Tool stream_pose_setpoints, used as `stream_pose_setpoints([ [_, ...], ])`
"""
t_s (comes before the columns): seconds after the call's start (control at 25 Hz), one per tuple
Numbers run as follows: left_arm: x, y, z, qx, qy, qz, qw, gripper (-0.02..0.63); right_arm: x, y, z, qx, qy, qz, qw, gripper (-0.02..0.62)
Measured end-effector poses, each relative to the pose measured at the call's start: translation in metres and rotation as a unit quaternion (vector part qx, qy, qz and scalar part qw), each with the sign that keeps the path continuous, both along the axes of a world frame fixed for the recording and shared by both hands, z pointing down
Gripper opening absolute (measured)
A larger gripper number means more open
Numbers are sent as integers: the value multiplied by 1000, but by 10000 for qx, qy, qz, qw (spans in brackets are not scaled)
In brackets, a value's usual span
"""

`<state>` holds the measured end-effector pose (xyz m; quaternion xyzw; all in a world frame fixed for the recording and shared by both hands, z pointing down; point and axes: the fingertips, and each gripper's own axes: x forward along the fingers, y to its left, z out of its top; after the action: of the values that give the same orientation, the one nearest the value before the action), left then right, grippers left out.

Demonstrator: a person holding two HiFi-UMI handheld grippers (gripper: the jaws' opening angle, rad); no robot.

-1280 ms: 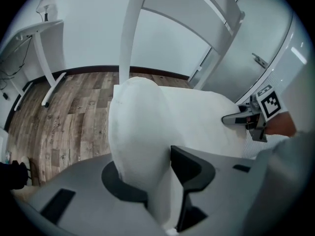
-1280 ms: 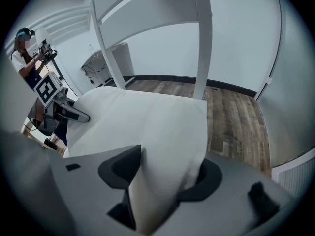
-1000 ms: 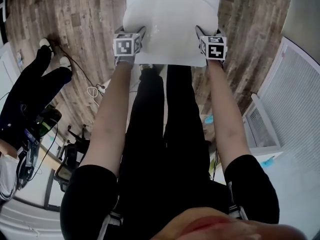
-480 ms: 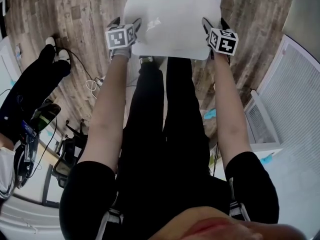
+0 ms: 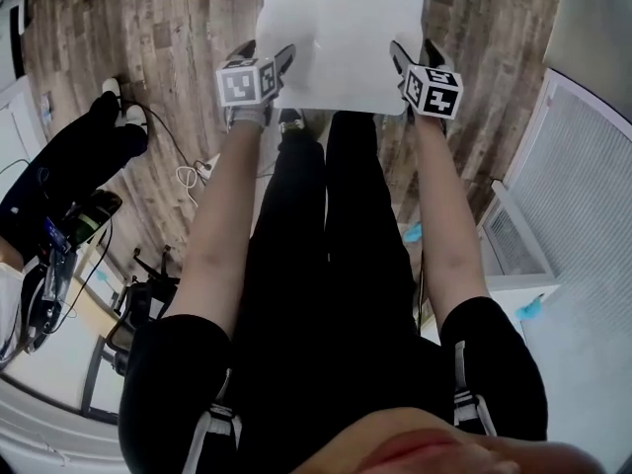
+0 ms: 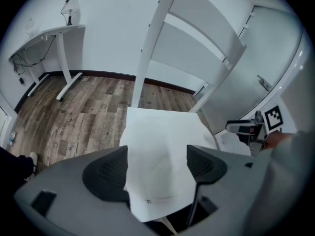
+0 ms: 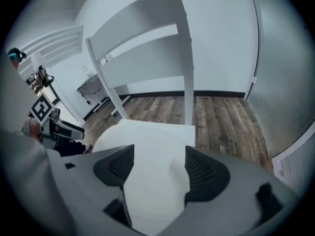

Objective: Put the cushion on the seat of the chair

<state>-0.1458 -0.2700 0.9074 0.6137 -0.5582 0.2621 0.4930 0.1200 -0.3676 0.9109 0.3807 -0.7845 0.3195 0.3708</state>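
The white cushion [image 5: 341, 38] lies flat on the seat of the white chair, whose slatted back [image 6: 197, 38] rises behind it. My left gripper [image 5: 265, 53] hovers over the cushion's near left corner. My right gripper [image 5: 415, 51] hovers over the near right corner. The jaws of both have just been opening and now stand wide, gripping nothing. In the left gripper view the cushion [image 6: 165, 146] shows below the spread pads [image 6: 106, 173]. The right gripper view shows the same cushion [image 7: 155, 166] beneath its pads [image 7: 206, 171].
A person in black [image 5: 69, 166] sits at the left, with cables [image 5: 183, 174] on the wood floor nearby. A white slatted unit [image 5: 583, 196] stands at the right. A white desk [image 6: 59, 38] is against the far wall. My own legs stand just before the chair.
Both grippers have let go of the cushion's near corners, opened wider and risen straight up. The cushion stays on the seat.
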Motion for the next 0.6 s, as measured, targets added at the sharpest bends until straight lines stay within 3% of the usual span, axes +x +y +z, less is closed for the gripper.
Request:
stream_pose_setpoints([
  [0.2, 19, 14, -68, 129, 17, 298, 9995, 364, -32, 23, -76, 105, -424, -229, 9988, 305],
  [0.32, 25, 16, -112, 323, -25, 399, 9987, 323, -50, 36, -124, 173, -645, -331, 9972, 274],
  [0.4, 32, 19, -141, 456, -3, 440, 9980, 273, -59, 44, -156, 293, -809, -371, 9956, 197],
  [0.48, 40, 21, -171, 663, -44, 474, 9967, 239, -66, 52, -188, 418, -1105, -388, 9922, 49],
  [0.6, 50, 23, -222, 1133, -176, 539, 9919, 163, -77, 69, -237, 738, -1359, -707, 9854, 20],
])
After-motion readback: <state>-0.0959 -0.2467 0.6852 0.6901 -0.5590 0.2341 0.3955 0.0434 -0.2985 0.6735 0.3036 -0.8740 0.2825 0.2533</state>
